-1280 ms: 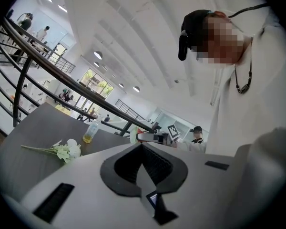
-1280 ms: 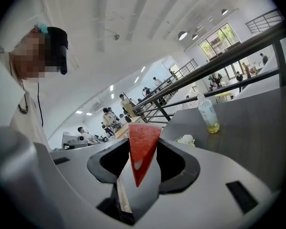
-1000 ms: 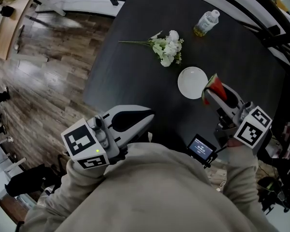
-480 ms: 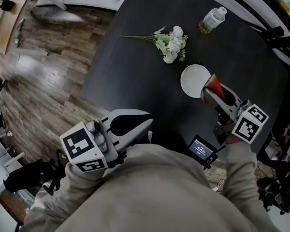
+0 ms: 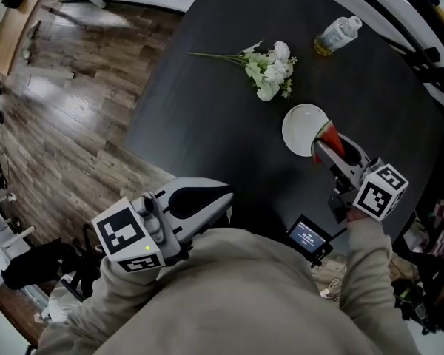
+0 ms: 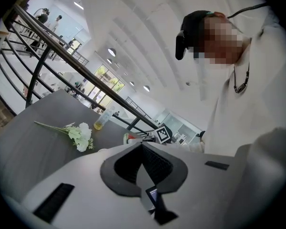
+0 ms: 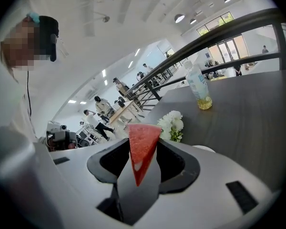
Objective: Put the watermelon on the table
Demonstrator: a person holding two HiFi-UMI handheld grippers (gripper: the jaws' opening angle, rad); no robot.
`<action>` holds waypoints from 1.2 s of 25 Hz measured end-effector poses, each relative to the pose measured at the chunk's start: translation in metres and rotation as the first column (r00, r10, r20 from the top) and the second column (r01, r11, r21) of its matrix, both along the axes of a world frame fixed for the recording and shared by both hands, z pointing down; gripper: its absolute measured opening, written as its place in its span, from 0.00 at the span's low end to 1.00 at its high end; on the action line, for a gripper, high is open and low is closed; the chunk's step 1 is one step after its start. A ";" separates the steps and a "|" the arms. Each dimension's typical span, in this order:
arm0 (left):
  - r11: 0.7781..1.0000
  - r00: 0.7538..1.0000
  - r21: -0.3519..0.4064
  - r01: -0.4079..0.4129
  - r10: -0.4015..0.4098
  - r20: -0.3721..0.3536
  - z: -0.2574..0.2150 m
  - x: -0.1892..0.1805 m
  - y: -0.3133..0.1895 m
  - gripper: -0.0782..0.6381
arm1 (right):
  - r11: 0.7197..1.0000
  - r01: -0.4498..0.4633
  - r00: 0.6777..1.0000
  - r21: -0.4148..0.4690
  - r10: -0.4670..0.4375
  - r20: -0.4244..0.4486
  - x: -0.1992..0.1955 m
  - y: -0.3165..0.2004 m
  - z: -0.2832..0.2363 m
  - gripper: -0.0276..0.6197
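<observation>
A red watermelon slice (image 7: pixel 142 149) stands clamped between the jaws of my right gripper (image 7: pixel 142 163), which is shut on it. In the head view the watermelon slice (image 5: pixel 331 137) hangs at the right edge of a white plate (image 5: pixel 302 127) on the dark table (image 5: pixel 229 117), with the right gripper (image 5: pixel 327 148) just behind it. My left gripper (image 5: pixel 216 196) hovers at the table's near edge, close to the person's body. Its jaws meet with nothing between them, as the left gripper (image 6: pixel 142 147) view shows.
White flowers (image 5: pixel 270 68) with a long stem lie on the table beyond the plate. A plastic bottle (image 5: pixel 335 35) with yellowish liquid lies at the far right. Wooden floor (image 5: pixel 66 124) borders the table on the left. A small screen (image 5: pixel 307 234) hangs at the person's chest.
The head view has shifted slightly, so the table's objects sit a little further right and lower. The right gripper with the watermelon stays by the plate's right edge; the left gripper has hardly moved.
</observation>
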State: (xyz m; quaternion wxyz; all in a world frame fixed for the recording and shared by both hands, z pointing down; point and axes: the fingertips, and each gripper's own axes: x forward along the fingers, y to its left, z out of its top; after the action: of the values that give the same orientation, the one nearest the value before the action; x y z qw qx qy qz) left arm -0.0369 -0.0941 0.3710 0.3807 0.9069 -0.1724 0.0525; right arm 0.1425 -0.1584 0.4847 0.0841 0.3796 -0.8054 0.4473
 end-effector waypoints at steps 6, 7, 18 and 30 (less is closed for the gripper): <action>1.000 1.000 -0.005 0.002 -0.002 0.011 0.008 -0.001 0.002 0.11 | 0.999 -0.004 0.999 -0.035 0.003 -0.036 0.007 -0.003 0.028 0.34; 1.000 1.000 -0.006 0.002 -0.002 0.012 0.008 0.000 0.003 0.11 | 0.999 -0.003 0.999 -0.041 0.001 -0.043 0.007 -0.003 0.033 0.34; 1.000 1.000 -0.001 0.002 -0.002 0.031 0.013 -0.001 0.008 0.11 | 0.995 0.012 0.996 -0.102 -0.021 -0.090 0.009 -0.005 0.077 0.34; 1.000 0.999 -0.013 0.024 -0.023 0.042 0.015 -0.012 0.010 0.11 | 0.988 0.019 0.980 -0.150 -0.048 -0.193 0.011 -0.004 0.126 0.34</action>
State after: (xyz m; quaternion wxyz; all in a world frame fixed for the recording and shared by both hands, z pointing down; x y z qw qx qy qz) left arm -0.0491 -0.0839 0.3864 0.3837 0.9010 -0.1905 0.0680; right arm 0.1537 -0.1627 0.6106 0.1982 0.4009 -0.7642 0.4647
